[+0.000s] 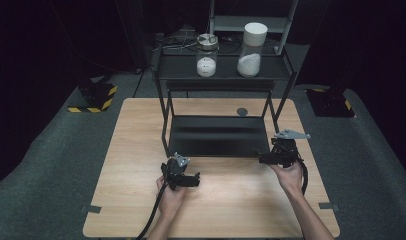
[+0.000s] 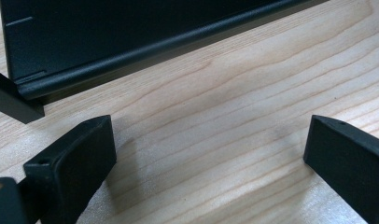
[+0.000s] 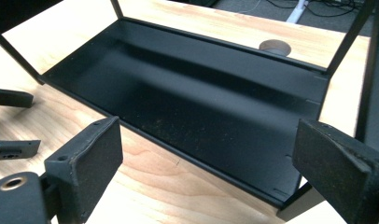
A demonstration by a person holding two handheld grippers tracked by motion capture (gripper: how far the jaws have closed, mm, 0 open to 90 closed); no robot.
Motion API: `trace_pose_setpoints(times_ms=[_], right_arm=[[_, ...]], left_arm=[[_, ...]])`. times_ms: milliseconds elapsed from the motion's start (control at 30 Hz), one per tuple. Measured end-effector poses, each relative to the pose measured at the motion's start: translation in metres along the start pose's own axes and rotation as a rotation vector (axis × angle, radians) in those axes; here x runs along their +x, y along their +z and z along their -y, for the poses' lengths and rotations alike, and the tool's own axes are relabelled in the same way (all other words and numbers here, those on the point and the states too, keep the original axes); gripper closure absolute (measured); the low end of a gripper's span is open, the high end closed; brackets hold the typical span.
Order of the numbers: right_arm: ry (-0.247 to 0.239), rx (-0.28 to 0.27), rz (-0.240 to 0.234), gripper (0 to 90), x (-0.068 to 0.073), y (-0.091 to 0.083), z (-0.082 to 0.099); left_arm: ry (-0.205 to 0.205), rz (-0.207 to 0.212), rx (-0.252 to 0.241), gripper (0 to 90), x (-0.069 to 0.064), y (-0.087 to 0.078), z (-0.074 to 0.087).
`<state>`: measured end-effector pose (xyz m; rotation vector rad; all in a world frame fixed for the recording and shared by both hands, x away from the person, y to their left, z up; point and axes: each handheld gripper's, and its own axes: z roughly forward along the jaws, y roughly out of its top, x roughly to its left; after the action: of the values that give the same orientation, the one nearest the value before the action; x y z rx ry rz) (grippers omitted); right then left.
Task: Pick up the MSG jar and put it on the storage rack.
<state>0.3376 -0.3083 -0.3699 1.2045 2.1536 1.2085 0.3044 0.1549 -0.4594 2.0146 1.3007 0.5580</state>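
1. Shelf rack, black metal, two tiers, standing at the far middle of the wooden table; its lower tray lies low over the tabletop. The dark finish makes its far legs hard to separate from the black background.
2. Glass jar with a metal lid, on the upper tier, left; white contents in the lower part, nature not discernible.
3. Tall container with a white cap, on the upper tier, right of the jar, apart from it; white powder-like fill sloping at the bottom.
4. Left gripper, held in the left hand, low over the table in front of the rack's near-left corner. In the left gripper view the fingers stand wide apart with bare wood between them, holding nothing; both are cut off by the frame edges.
5. Right gripper, held in the right hand, at the rack's near-right corner. In the right gripper view the fingers stand wide apart, empty, facing the lower tray; the right one is cut off at the frame edge.
6. Round grommet, dark, set in the table behind the lower tray; partly hidden by the rack frame in the right gripper view.
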Motion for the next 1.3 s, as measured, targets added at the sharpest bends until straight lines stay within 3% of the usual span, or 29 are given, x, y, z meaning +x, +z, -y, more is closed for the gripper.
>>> trace_pose_setpoints(times_ms=[567,967,1300], right_arm=[[-0.01,0.043,-0.009,7.8,0.008,0.016,0.027],[-0.013,0.1,0.007,7.7,0.014,0.03,0.046],[-0.034,0.128,0.048,7.3,0.022,0.038,0.058]], left_arm=[[0.0,0.0,0.0,2.2,0.0,0.0,0.0],[0.0,0.0,0.0,2.2,0.0,0.0,0.0],[0.0,0.0,0.0,2.2,0.0,0.0,0.0]])
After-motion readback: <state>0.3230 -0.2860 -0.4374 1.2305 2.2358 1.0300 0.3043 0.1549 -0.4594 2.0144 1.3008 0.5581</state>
